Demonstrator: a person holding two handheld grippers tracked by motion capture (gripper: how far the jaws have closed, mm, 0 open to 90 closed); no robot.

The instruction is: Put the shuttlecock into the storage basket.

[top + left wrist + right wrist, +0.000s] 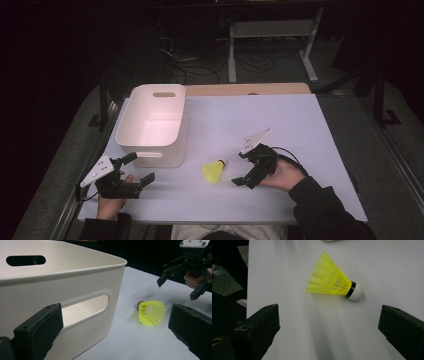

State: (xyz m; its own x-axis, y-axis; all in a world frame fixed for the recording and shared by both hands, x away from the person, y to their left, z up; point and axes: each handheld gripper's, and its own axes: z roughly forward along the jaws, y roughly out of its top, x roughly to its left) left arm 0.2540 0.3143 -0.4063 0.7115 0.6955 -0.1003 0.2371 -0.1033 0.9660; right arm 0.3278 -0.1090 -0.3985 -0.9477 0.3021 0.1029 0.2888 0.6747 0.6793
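Shuttlecock [214, 171], yellow skirt with white cork tip and black band, is lying on its side on the white counter [280, 125], near the front middle. In the high view its cork end is pointing far-right, skirt flaring toward the near-left. It is sitting just right of the white bin [152, 125], apart from it, not touching.

Right tongs [246, 169] are hovering just right of the shuttlecock, jaws spread wide, holding nothing. In the right gripper view the 2 black jaws are framing the shuttlecock [332, 286] from below, with a clear gap to it on both sides. A hand in a dark sleeve is gripping the tool.

Left tongs [140, 170] are sitting at the near-left corner of the counter, just in front of the bin's near wall, jaws also spread wide and empty. In the left gripper view 1 jaw is overlapping the bin [75, 277] with its handle slot, and the other is sitting near the shuttlecock [151, 312]; right tongs [185, 280] are showing farther off.
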